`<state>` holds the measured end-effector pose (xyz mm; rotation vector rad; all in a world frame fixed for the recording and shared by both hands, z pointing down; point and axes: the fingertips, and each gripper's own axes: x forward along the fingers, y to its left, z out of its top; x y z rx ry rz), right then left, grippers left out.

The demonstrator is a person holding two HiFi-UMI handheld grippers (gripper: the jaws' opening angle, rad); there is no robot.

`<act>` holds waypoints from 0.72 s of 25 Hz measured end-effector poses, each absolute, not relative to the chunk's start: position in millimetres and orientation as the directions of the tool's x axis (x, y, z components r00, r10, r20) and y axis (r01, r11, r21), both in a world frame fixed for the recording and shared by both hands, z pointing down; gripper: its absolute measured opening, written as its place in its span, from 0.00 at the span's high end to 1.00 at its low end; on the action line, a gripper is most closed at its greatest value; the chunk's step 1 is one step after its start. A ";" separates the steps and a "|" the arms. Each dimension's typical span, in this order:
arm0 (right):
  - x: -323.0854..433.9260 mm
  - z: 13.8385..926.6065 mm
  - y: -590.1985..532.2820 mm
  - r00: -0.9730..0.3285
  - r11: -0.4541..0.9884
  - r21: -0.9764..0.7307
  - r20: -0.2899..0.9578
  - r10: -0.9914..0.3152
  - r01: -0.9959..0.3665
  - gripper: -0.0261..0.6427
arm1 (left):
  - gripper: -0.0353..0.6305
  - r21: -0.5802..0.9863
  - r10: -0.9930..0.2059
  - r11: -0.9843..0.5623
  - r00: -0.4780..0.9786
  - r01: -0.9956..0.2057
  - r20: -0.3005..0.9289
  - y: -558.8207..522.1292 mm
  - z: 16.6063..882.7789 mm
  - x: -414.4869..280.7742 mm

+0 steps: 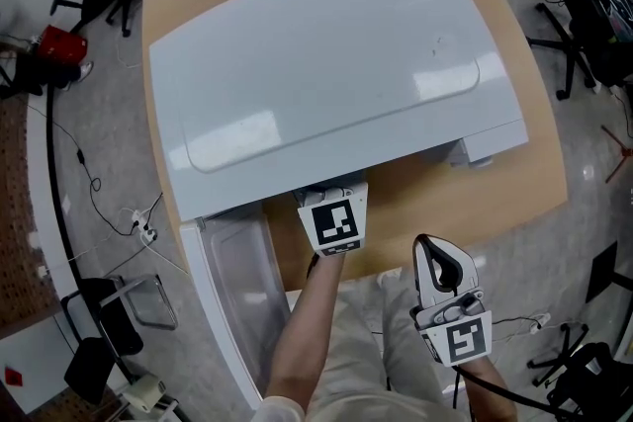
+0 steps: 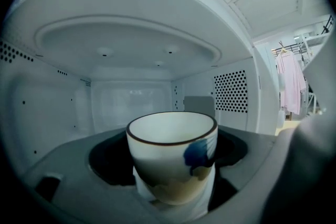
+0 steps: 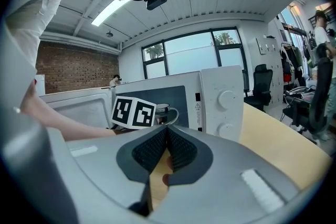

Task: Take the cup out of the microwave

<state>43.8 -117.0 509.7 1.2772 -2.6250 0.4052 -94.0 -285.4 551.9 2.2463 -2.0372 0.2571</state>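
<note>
The white cup (image 2: 172, 157) has a dark rim and blue blotch.

Little print here is legible. The microwave (image 3: 219, 105) carries a small warning label (image 3: 198, 107) on its front panel, just beside the door. It has a triangle sign at the top, and the lines of print under it are too small to read. Any markings round the two knobs (image 3: 227, 98) cannot be made out.

The left marker cube (image 1: 334, 223), on the left tool (image 1: 328, 197), bears a black-and-white square code on its upper face. The right gripper view shows two of its coded faces. The right marker cube (image 1: 461, 339), on the right tool (image 1: 432, 252), bears a like code in a different pattern. No brand name or number can be read.
</note>
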 end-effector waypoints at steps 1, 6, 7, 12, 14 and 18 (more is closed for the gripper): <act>43.5 508.0 -117.1 -0.610 0.592 -0.157 0.287 -0.738 -0.790 0.95 | 0.34 -0.040 -0.979 -0.100 0.091 -0.994 0.184 -284.0 548.1 -94.1; 45.9 499.8 -115.3 -0.608 0.593 -0.145 0.277 -0.744 -0.792 0.95 | 0.34 -0.040 -0.979 -0.112 0.103 -0.993 0.176 -269.1 535.3 -86.1; 46.1 497.4 -114.7 -0.607 0.594 -0.139 0.278 -0.745 -0.793 0.95 | 0.34 -0.039 -0.979 -0.112 0.104 -0.993 0.178 -264.8 532.9 -84.8; 48.3 482.1 -112.3 -0.612 0.599 -0.138 0.272 -0.743 -0.789 0.95 | 0.34 -0.041 -0.976 -0.116 0.107 -0.992 0.190 -240.3 520.8 -76.8; 48.1 474.5 -110.7 -0.618 0.604 -0.138 0.259 -0.743 -0.785 0.95 | 0.34 -0.041 -0.975 -0.120 0.110 -0.992 0.193 -229.3 515.7 -73.9; 47.7 463.2 -107.3 -0.626 0.613 -0.134 0.243 -0.741 -0.779 0.95 | 0.34 -0.029 -0.973 -0.118 0.109 -0.993 0.205 -204.7 507.0 -67.8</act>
